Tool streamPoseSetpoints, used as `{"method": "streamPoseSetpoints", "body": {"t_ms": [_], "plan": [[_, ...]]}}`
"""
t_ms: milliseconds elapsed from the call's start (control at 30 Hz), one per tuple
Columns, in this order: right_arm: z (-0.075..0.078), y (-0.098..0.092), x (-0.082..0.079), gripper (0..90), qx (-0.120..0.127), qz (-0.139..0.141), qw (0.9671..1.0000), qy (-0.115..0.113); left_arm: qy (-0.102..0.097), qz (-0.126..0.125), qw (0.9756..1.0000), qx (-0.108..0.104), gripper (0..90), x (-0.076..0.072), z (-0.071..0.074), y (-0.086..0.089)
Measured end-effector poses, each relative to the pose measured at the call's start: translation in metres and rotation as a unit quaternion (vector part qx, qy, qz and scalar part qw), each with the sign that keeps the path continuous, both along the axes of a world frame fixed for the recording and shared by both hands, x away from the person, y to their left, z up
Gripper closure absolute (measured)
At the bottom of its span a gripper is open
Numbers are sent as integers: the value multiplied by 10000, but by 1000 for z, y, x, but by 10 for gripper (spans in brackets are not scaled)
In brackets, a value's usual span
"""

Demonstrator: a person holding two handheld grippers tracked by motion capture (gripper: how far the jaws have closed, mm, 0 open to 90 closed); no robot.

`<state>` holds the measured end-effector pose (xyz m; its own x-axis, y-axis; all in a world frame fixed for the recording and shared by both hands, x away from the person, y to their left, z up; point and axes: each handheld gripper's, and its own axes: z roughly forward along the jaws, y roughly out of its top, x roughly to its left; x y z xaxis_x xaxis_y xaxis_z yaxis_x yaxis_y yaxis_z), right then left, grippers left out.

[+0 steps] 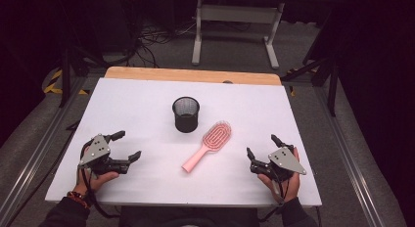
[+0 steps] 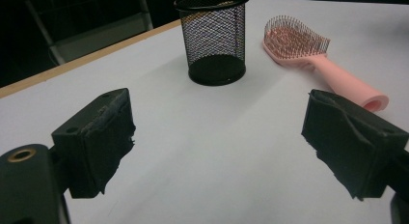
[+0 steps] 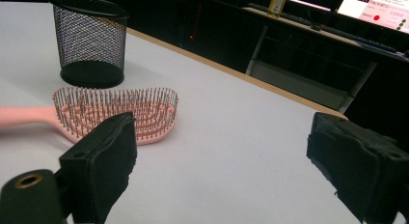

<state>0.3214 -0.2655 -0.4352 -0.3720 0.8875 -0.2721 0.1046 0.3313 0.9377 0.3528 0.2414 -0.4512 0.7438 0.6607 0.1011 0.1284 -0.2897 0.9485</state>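
Note:
A pink hairbrush [image 1: 207,145] lies bristles up near the middle of the white table [image 1: 147,114], its handle toward the near side. Just behind it stands a black mesh cup [image 1: 186,114], upright and apparently empty. My left gripper [image 1: 128,145] rests at the near left, jaws wide open with nothing between them. In the left gripper view the cup [image 2: 214,38] and the brush [image 2: 318,64] lie ahead of it. My right gripper [image 1: 262,146] sits at the near right, open and empty. In the right gripper view the brush head [image 3: 118,110] and the cup [image 3: 90,40] lie ahead to the left.
The table has a wooden strip [image 1: 193,75] along its far edge. Beyond it stands a grey metal frame [image 1: 235,26] on the floor with cables. Dark stands flank the table on both sides. A desk with a lit screen [image 3: 376,7] lies past the far edge.

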Motion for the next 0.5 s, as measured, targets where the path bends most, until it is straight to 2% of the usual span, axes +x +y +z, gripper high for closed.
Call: {"method": "streamPoseSetpoints", "body": {"t_ms": [133, 300, 433, 500], "plan": [[-1, -2, -1, 108, -32, -8, 10000, 29, 12, -25, 10000, 24, 120, 0, 0, -2], [2, -3, -2, 108, 40, -69, 10000, -23, -7, -37, 10000, 37, 119, -2, 0, -2], [1, 2, -1, 107, -33, -20, 10000, -10, -32, -38, 9999, 91, 119, -2, 1, -1], [1, 3, -1, 108, -81, -15, 10000, -17, 4, -32, 10000, 39, 119, -3, 0, 0]]}}
